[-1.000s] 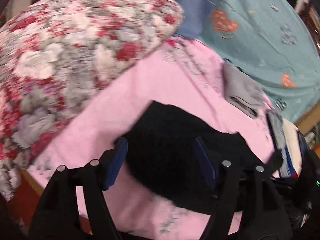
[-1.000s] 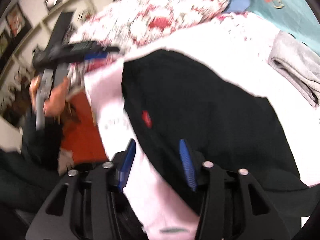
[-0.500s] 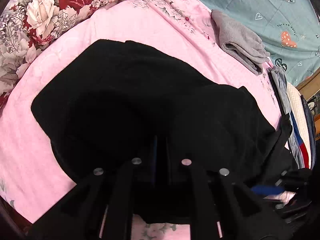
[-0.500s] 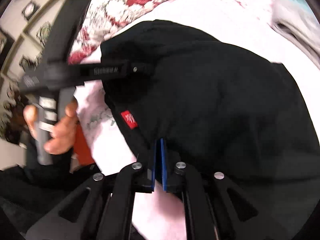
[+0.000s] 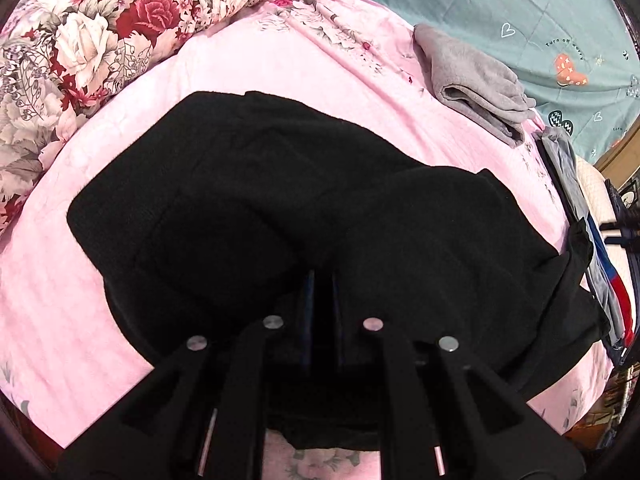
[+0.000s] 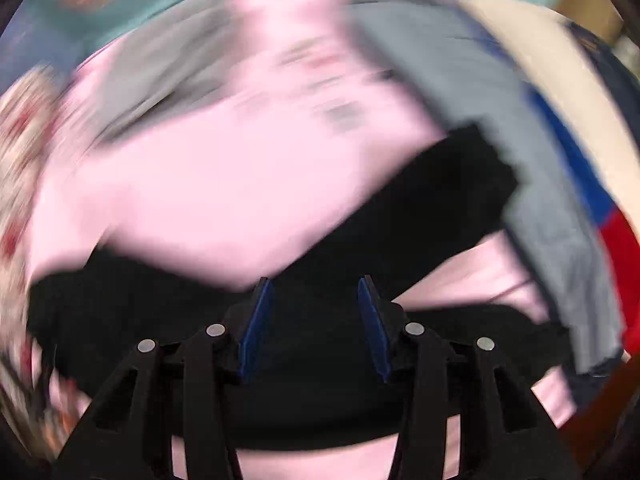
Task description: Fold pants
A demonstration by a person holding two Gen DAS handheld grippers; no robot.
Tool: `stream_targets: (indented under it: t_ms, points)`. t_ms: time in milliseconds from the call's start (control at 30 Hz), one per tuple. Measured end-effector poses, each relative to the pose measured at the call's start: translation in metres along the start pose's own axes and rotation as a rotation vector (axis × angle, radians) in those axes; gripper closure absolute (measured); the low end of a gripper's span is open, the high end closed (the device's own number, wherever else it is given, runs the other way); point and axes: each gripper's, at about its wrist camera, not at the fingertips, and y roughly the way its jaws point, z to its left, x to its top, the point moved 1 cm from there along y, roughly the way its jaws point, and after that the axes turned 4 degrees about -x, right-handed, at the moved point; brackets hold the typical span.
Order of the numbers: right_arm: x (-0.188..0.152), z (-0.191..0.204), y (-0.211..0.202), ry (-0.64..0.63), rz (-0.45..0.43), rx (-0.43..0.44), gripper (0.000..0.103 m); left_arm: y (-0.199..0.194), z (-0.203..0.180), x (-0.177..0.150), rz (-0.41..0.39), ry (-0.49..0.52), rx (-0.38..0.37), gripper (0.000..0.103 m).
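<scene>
The black pants lie bunched on the pink bed sheet. My left gripper is shut on a fold of the black pants near their near edge. In the right wrist view, which is blurred by motion, the black pants stretch across the sheet. My right gripper is open above the black fabric with nothing between its blue pads.
A floral quilt lies at the left and a teal blanket at the back. Folded grey cloth rests on the sheet. A stack of grey, blue and red clothes sits at the right edge, also in the right wrist view.
My right gripper has let go of the pants, opened, and swung right toward the clothes stack. My left gripper stays shut on the pants, which have barely shifted.
</scene>
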Motion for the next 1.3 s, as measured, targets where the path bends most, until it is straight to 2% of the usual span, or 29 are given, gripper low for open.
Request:
stream_targets:
  t_ms: [67, 133, 233, 300, 433, 533, 600, 633, 667, 800, 933, 1033, 1133, 1167, 1267, 1300]
  points:
    - [0.035, -0.034, 0.017, 0.124, 0.041, -0.030, 0.057, 0.000, 0.002, 0.000, 0.001, -0.002, -0.010, 0.094]
    - [0.062, -0.056, 0.039, 0.206, 0.106, -0.022, 0.057, -0.001, 0.004, 0.001, 0.005, -0.012, -0.020, 0.094]
    - [0.090, -0.059, 0.070, 0.282, 0.162, -0.052, 0.057, 0.000, 0.003, 0.001, 0.010, -0.013, -0.019, 0.094]
    - [0.102, -0.064, 0.087, 0.329, 0.177, -0.103, 0.057, 0.000, 0.001, 0.002, 0.015, -0.010, -0.011, 0.094]
    - [0.112, -0.075, 0.109, 0.417, 0.206, -0.147, 0.057, 0.000, 0.003, 0.003, 0.027, -0.019, -0.013, 0.094]
    - [0.112, -0.077, 0.123, 0.426, 0.245, -0.175, 0.057, 0.000, 0.003, 0.003, 0.032, -0.023, -0.015, 0.094]
    - [0.111, -0.078, 0.124, 0.435, 0.225, -0.185, 0.058, -0.001, 0.003, 0.004, 0.038, -0.025, -0.020, 0.094]
    - [0.108, -0.076, 0.120, 0.428, 0.204, -0.190, 0.069, -0.001, 0.004, 0.004, 0.043, -0.029, -0.024, 0.094]
    - [0.105, -0.074, 0.115, 0.402, 0.200, -0.215, 0.099, -0.001, 0.005, 0.005, 0.050, -0.034, -0.032, 0.094]
    - [0.076, -0.073, 0.060, 0.348, 0.098, -0.143, 0.100, 0.000, 0.009, 0.008, 0.077, -0.039, -0.062, 0.094]
    - [0.016, -0.112, -0.029, 0.341, -0.041, -0.042, 0.100, 0.002, 0.006, 0.012, 0.116, -0.005, -0.065, 0.094]
    - [-0.031, -0.146, -0.066, 0.363, -0.104, -0.001, 0.100, 0.004, 0.003, 0.015, 0.150, 0.033, -0.057, 0.094]
    - [-0.088, -0.182, -0.068, 0.411, -0.116, 0.039, 0.100, 0.006, 0.001, 0.020, 0.192, 0.055, -0.055, 0.094]
    - [-0.092, -0.190, -0.057, 0.426, -0.111, 0.051, 0.100, 0.007, 0.001, 0.021, 0.202, 0.055, -0.055, 0.094]
    - [-0.137, -0.216, -0.022, 0.484, -0.085, 0.097, 0.100, 0.010, -0.001, 0.024, 0.226, 0.053, -0.042, 0.094]
    - [-0.142, -0.211, -0.008, 0.501, -0.081, 0.106, 0.100, 0.011, -0.003, 0.025, 0.229, 0.057, -0.029, 0.094]
